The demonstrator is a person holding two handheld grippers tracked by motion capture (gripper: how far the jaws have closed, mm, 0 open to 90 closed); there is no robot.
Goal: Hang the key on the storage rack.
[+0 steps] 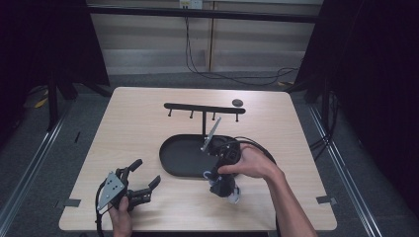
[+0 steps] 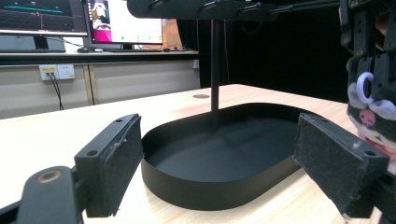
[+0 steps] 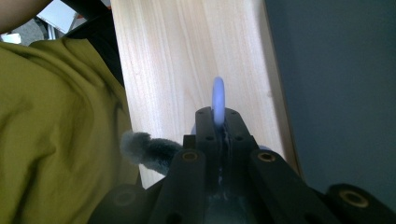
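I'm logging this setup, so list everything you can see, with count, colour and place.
table: one, light wood, centre of room
tray: one, black oval, middle of table
hook rack: one, black T-shaped stand with pegs, rising from the tray's far side
small disc: one, dark, far right of table
plush keychain: one, dark and white with lavender ring, held right of tray
left claw: one, black, open, near-left of table
right claw: one, black, shut on the keychain ring

one black tray, one hook rack, one plush keychain, two tongs
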